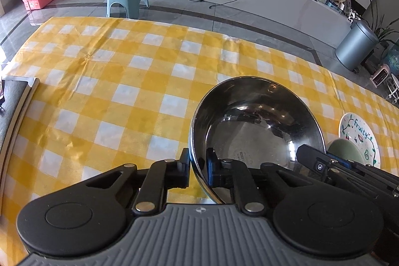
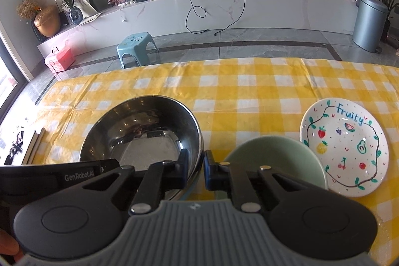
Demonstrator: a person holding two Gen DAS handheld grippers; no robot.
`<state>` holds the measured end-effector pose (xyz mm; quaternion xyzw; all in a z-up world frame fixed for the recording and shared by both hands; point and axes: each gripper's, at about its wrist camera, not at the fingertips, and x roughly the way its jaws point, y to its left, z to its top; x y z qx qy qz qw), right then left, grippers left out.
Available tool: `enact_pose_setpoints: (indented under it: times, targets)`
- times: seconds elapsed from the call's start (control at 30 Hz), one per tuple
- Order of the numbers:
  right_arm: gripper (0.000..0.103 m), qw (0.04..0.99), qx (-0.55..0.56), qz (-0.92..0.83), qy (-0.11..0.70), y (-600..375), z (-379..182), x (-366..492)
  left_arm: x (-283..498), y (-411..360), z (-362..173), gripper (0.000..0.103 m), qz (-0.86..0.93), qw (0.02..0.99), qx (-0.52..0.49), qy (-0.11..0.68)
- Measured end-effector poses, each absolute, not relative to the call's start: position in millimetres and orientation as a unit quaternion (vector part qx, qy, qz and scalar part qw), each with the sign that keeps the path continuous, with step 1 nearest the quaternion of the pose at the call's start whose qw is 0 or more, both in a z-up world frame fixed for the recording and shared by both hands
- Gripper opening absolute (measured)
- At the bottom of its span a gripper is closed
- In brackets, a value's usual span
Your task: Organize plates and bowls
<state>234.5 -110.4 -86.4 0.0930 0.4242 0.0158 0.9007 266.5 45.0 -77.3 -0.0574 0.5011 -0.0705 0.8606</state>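
Note:
A steel bowl [image 1: 256,126] sits on the yellow checked tablecloth [image 1: 119,81]. My left gripper [image 1: 198,166] straddles its near left rim, one finger outside and one inside, shut on the rim. My right gripper [image 2: 195,166] straddles the same bowl's [image 2: 139,131] near right rim, fingers close on it. A pale green bowl [image 2: 276,158] sits just right of the steel bowl. A white "Fruity" plate [image 2: 346,146] lies further right. The green bowl [image 1: 344,151] and the plate [image 1: 359,133] also show in the left wrist view.
A dark book or tray [image 1: 15,96] lies at the table's left edge. Beyond the table's far edge are a blue stool [image 2: 136,45], a pink box [image 2: 59,59] and a grey bin [image 2: 369,21] on the floor.

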Motion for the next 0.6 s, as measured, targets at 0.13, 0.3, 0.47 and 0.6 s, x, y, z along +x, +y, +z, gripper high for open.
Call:
enact_pose_setpoints:
  times: [0.13, 0.3, 0.47, 0.6]
  targets:
    - [0.009, 0.900, 0.101, 0.020, 0.423, -111.3, -81.2, 227.8, 258.4, 48.2, -71.6, 0.013, -0.070, 0.863, -0.057, 0.497]
    - [0.009, 0.899, 0.112, 0.028, 0.423, -110.2, -71.8, 212.3, 240.0, 53.2, -55.0, 0.013, -0.062, 0.870, -0.060, 0.485]
    - [0.009, 0.896, 0.133, 0.041, 0.422, -110.9, -58.9, 186.5, 213.4, 55.8, -33.7, 0.013, -0.056, 0.882, -0.048, 0.465]
    - [0.009, 0.896, 0.146, 0.050, 0.416, -109.0, -46.1, 158.9, 185.0, 58.0, -14.8, 0.013, -0.052, 0.893, -0.039, 0.444]
